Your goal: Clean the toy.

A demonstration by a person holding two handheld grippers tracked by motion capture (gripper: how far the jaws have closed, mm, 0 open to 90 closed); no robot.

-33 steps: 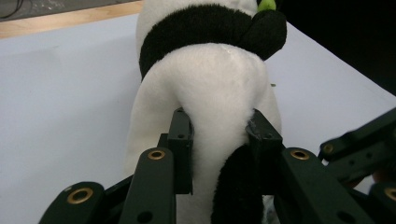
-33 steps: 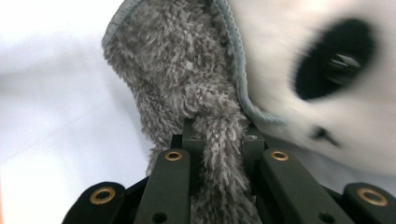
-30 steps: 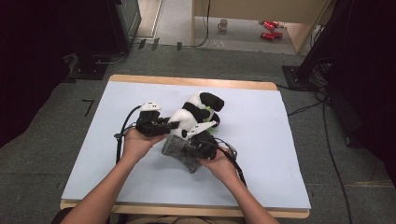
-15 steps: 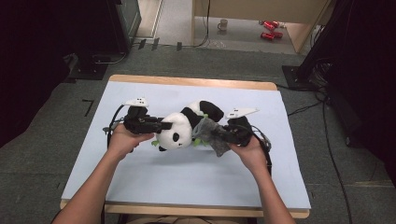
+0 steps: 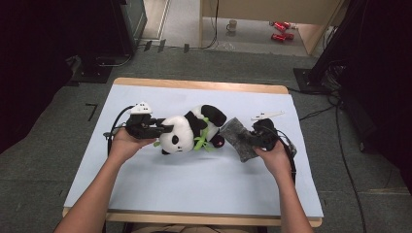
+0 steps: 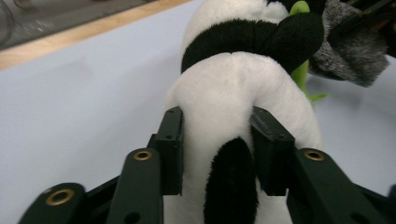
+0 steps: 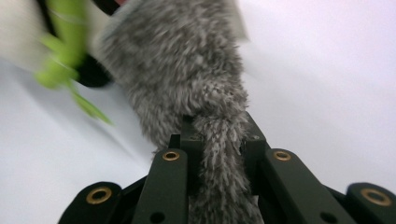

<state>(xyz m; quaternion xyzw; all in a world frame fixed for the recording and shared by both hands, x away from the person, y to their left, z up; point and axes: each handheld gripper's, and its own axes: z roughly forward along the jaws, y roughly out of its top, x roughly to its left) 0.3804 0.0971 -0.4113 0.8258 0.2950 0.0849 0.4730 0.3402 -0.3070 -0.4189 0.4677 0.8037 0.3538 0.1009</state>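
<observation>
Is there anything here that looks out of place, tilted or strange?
The panda plush lies on its side on the table, not sitting. The left gripper has just been opening around its head. The right gripper pinches a grey furry piece.
</observation>
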